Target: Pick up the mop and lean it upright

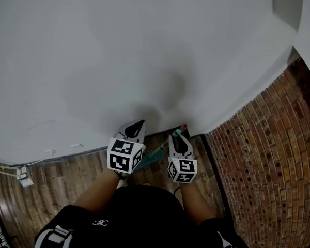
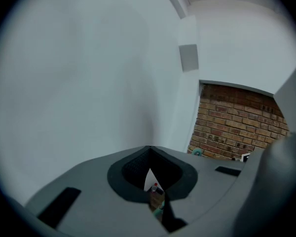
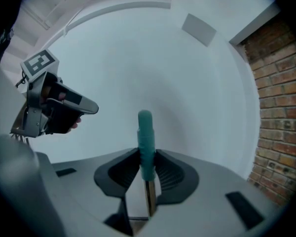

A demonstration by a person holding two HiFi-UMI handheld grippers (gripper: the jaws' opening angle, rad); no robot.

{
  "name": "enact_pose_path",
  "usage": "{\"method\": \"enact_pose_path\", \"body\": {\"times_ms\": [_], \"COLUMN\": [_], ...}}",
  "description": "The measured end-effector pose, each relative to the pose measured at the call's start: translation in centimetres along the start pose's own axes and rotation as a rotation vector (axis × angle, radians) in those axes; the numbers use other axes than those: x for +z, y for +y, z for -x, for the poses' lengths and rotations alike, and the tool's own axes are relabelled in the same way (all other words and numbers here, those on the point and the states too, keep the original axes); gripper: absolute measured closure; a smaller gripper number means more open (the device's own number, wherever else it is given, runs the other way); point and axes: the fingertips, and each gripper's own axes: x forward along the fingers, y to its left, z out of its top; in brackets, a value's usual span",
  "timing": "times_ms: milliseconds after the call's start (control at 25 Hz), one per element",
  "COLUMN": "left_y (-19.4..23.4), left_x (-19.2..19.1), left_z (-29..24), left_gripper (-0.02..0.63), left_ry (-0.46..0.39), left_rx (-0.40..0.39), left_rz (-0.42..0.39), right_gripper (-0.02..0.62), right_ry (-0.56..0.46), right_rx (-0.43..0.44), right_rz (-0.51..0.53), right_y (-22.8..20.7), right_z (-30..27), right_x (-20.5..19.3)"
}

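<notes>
White wall (image 1: 144, 45) fills most of the view, with wood floor (image 1: 67, 180) below and a brick wall (image 1: 268, 159) on the right. I'm standing near that corner.

My right tongs (image 3: 147, 154) are clenched on the mop handle (image 3: 146, 132). The pads press the teal grip just above the bare metal shaft (image 3: 150, 196). The handle stands upright between the jaws, its top close to the white wall; I can't tell if it touches. Holding this high probably lets me steer the top end toward the wall.

My left tongs (image 1: 136, 127) are closed on nothing, just beside the right ones and off the mop. They look like a spare hand, ready to steady it. The mop head isn't clearly visible.

My read is that the lift is done and the leaning step is in hand. The top needs to rest on the wall before I release, or it could slide sideways.
</notes>
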Motion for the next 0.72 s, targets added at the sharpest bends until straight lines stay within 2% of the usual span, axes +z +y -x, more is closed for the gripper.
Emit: {"method": "enact_pose_path", "body": {"times_ms": [360, 520, 720], "left_y": [1.9, 3.0, 4.6], "left_x": [-1.1, -1.6, -2.1], "left_z": [3.0, 4.4, 6.5], "left_gripper": [0.609, 0.609, 0.609], "left_ry": [-0.006, -0.004, -0.008], "left_rx": [0.083, 0.138, 0.223], "left_rz": [0.027, 0.034, 0.043], "right_gripper": [0.485, 0.485, 0.485], "right_ry": [0.022, 0.023, 0.051], "right_rx": [0.062, 0.101, 0.110], "right_rz": [0.026, 0.061, 0.045], "right_y": [1.5, 2.7, 2.3], "right_z": [-2.3, -4.8, -9.2], "right_x": [-0.3, 0.0, 0.3]}}
